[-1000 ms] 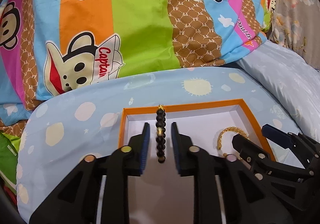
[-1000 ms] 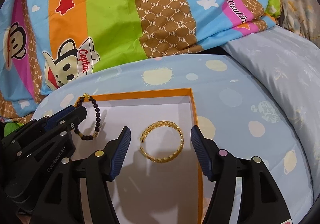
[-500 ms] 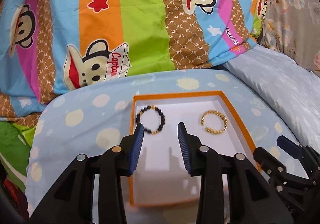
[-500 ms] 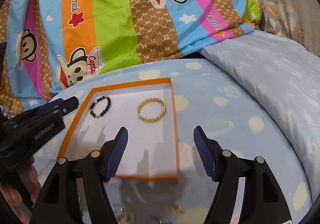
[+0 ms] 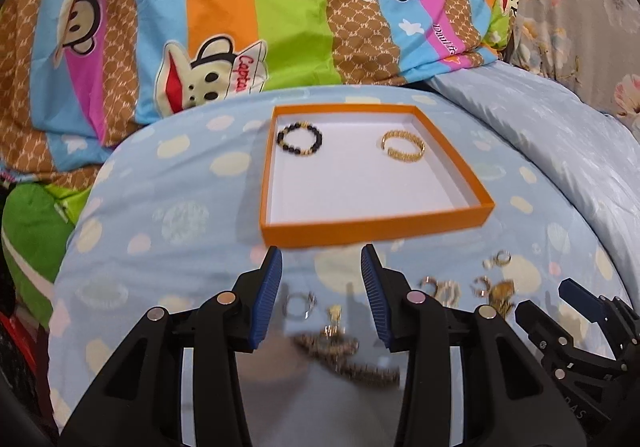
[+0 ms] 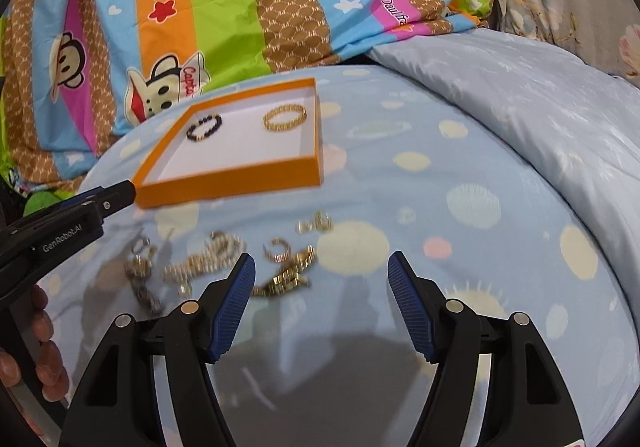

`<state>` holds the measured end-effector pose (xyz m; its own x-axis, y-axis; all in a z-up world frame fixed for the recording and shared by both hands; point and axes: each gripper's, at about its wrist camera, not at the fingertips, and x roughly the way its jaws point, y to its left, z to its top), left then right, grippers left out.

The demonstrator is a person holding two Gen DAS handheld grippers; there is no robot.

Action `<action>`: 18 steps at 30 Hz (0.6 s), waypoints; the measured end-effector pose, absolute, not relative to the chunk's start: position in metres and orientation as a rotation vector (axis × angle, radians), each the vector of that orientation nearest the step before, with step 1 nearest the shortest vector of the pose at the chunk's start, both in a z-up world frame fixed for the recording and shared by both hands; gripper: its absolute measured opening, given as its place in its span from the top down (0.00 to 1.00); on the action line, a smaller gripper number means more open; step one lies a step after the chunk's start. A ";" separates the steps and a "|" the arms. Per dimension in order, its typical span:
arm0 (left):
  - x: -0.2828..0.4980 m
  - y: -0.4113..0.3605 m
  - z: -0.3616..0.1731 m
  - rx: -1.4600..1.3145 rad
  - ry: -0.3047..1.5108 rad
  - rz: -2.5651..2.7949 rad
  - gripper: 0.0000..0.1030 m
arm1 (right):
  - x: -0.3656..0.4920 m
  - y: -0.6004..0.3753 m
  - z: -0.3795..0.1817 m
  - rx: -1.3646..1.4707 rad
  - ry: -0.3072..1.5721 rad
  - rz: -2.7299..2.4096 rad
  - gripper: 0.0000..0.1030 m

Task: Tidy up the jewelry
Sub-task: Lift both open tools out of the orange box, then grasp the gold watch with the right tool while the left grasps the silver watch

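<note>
Surface: spotted blue bedding [image 5: 168,207], cartoon monkey quilt [image 5: 280,7] beyond.
Orange tray [image 5: 376,225]: black bead bracelet [image 5: 299,138] far-left, gold bangle [image 5: 402,145] far-right.
Left gripper [image 5: 321,265]: opening, empty.
Right gripper [image 6: 321,271]: wide, empty.

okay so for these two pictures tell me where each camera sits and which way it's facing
Left wrist: sits on the left tongs, tilted down across the blue bedding at the orange tray; its own opening, empty jaws show, plus the right tongs at the right edge.
Right wrist: sits on the right tongs, tilted down at loose jewelry; its open jaws, the left tongs and fingers show.
Shared: tray, black bead bracelet, gold bangle, loose jewelry, cartoon quilt.
</note>
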<state>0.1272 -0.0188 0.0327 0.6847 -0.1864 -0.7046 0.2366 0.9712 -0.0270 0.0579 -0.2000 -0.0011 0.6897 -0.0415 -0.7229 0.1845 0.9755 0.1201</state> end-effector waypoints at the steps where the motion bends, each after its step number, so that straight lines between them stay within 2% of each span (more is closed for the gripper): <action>1: 0.121 -0.016 0.029 0.056 0.790 -0.235 0.61 | 0.055 -0.200 -0.004 0.189 0.808 -0.125 0.34; 8: 0.092 0.006 0.007 -0.015 0.844 -0.226 0.59 | 0.037 -0.200 -0.013 0.204 0.837 -0.106 0.34; 11: 0.083 0.011 0.004 -0.036 0.842 -0.233 0.50 | 0.037 -0.200 -0.013 0.207 0.838 -0.105 0.34; 18: 0.072 0.018 0.000 -0.051 0.845 -0.257 0.49 | 0.051 -0.198 -0.012 0.274 0.838 -0.076 0.37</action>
<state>0.0723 0.0176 0.0001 0.6346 -0.2453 -0.7329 0.2048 0.9678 -0.1466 0.0513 -0.1978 -0.0119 0.6688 0.0410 -0.7423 0.1738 0.9622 0.2097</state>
